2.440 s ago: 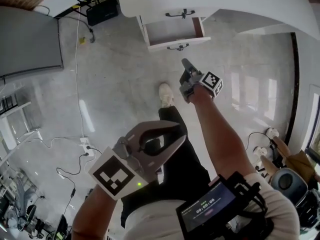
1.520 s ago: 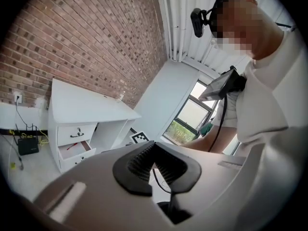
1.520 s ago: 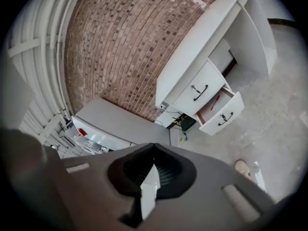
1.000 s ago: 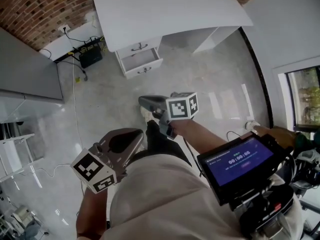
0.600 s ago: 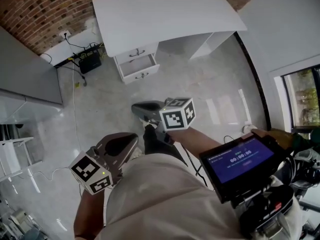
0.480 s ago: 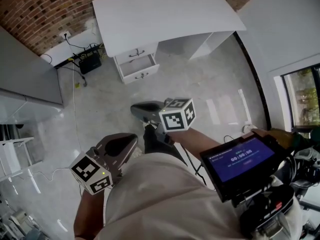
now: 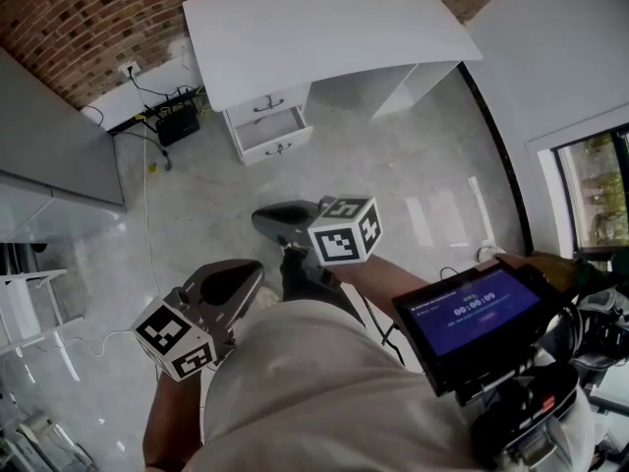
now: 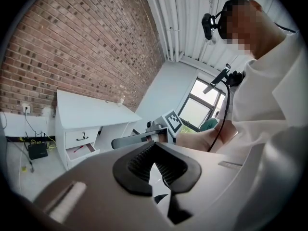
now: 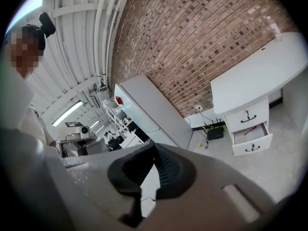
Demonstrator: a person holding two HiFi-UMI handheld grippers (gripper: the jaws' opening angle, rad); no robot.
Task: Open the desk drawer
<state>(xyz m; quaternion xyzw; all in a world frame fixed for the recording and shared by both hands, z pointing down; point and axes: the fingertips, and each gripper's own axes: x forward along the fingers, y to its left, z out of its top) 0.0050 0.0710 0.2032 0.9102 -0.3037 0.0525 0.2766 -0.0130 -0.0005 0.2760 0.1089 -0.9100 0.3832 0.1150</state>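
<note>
Below the brick wall [image 7: 59,28], the lower drawer [image 7: 265,131] is seen pulled out and the task is judged done; left gripper [image 7: 241,278] and right gripper [image 7: 270,219] are held away, jaws together, empty.

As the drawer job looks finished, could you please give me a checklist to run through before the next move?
1. Lower drawer pulled out: ok, it stands open with a red item inside.
2. Upper drawer left shut: ok.
3. Left gripper free: ok, jaws together on nothing.
4. Right gripper free: ok, jaws together on nothing.
5. Grippers within reach of the desk: not ok, both are held by the person's body, well away from it.
6. Cable off the walking line: ok, it runs on the floor left of the drawers.
</note>
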